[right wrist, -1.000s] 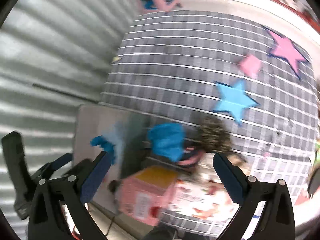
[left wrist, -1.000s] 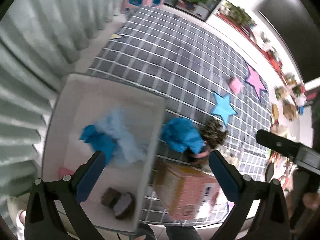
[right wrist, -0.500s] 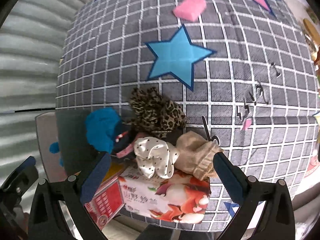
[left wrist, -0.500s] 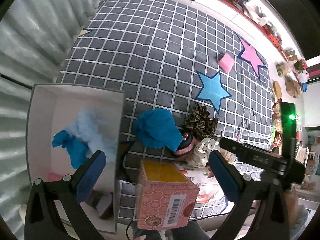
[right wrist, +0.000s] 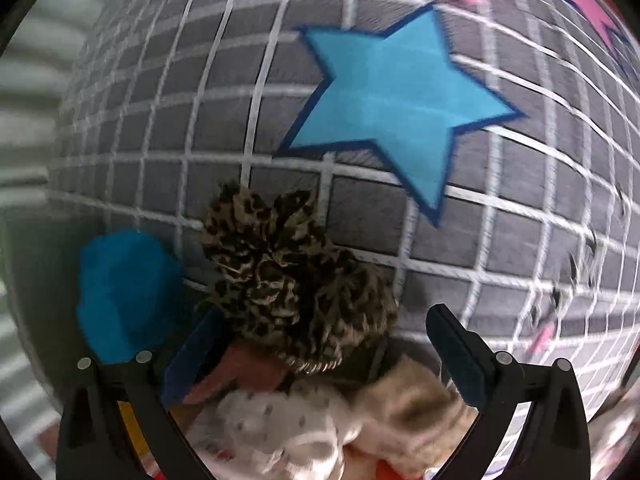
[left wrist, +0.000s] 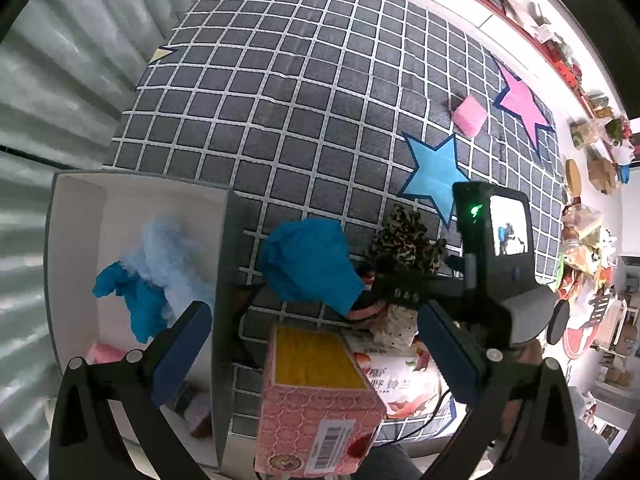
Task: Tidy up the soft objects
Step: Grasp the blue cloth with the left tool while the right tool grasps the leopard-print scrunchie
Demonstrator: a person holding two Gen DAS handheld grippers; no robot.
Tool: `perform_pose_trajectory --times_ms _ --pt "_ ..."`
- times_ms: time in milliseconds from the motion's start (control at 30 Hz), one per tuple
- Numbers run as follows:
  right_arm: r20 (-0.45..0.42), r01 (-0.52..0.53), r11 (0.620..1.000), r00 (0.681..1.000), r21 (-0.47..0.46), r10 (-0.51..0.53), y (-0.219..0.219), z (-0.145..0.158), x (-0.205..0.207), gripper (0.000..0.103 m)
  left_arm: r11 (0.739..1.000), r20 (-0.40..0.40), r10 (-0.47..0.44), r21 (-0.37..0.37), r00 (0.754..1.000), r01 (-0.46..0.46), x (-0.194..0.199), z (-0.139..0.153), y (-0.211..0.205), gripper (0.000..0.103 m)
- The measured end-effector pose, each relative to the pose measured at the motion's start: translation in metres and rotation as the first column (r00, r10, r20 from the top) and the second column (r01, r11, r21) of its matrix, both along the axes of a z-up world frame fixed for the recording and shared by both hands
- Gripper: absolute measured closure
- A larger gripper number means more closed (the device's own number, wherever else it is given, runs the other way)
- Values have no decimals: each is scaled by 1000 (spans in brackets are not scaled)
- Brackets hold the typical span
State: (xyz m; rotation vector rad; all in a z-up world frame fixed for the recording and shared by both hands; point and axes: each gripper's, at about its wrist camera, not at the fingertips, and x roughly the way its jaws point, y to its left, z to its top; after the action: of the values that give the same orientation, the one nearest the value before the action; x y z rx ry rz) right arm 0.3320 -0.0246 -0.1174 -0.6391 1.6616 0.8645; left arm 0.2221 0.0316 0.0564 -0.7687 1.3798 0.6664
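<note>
Leopard scrunchie (right wrist: 296,292) between spread fingers (right wrist: 456,356) of right gripper (right wrist: 316,354).

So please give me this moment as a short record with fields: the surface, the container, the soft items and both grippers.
surface: grey checked mat with a blue star
container: white box, holding light blue and blue fluffy items
soft pile: blue cloth, leopard scrunchie, white dotted scrunchie
left gripper: open, empty, above the pink carton
right gripper: open, close to the leopard scrunchie
</note>
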Motion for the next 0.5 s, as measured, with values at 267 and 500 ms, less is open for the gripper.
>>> perform_pose_trajectory --times_ms 267,500 --pt "134 -21 999 991 -30 25 -28 -9 34 0 998 -75 -43 -53 996 39 39 -29 1 0" --pt "147 67 997 987 -39 -60 -64 -14 80 0 985 -174 -42 -173 984 11 65 -70 6 0"
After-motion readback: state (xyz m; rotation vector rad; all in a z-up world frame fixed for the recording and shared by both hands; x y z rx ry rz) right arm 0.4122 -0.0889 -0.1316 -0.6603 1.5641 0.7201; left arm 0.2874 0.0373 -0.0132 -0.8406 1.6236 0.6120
